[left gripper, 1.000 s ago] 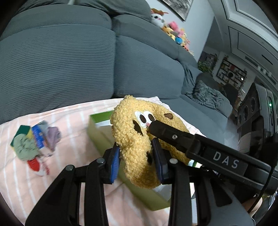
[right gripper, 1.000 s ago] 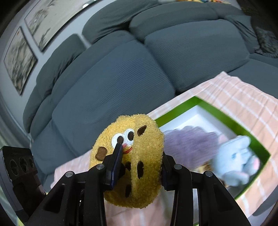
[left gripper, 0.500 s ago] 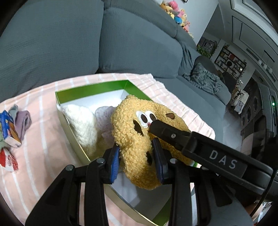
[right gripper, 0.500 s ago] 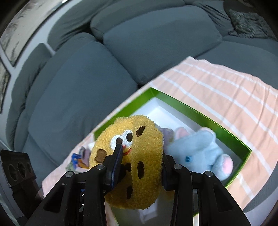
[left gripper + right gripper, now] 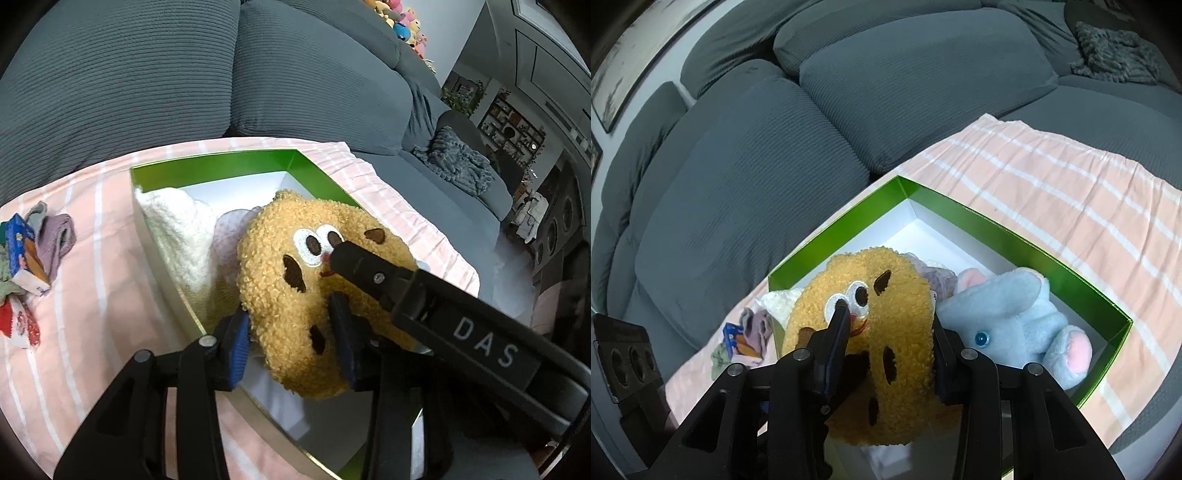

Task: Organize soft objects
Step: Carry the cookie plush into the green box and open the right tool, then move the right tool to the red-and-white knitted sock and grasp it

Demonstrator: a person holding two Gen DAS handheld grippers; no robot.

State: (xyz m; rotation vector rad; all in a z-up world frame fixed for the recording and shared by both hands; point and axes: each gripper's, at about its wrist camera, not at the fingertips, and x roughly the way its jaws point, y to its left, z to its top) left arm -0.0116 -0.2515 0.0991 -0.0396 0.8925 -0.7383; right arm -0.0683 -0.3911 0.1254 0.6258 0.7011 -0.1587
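In the left wrist view, the left gripper (image 5: pixel 291 341) had its blue-padded fingers (image 5: pixel 236 349) on either side of the lower lobe of a fuzzy golden-yellow plush toy with brown spots and embroidered white eyes (image 5: pixel 295 295). Its jaws had just been opening, with the toy between them; the left pad stood slightly clear of the plush, while the right pad lay against it, so the hold looked loosened. The toy sat low inside a shallow green-walled cardboard box with a white interior (image 5: pixel 221 166), beside a fluffy white soft item (image 5: pixel 177 229) and a pale lilac soft item (image 5: pixel 229 229) already in the box. One black finger of the right gripper (image 5: pixel 373 275) crossed the toy's face. The box rested on a pink cloth with white stripes (image 5: pixel 92 288) spread over a grey corduroy sofa (image 5: pixel 147 74). A small pile of folded socks and a blue card (image 5: pixel 33 258) lay on the cloth, left of the box

In the right wrist view, the right gripper (image 5: pixel 886 350) squeezed the same yellow plush toy (image 5: pixel 882 332) between both fingers (image 5: pixel 834 339), the pads pressed into its sides. A light blue plush elephant with pink ears (image 5: pixel 1015 321) lay just beside the toy inside the green box (image 5: pixel 997 229)
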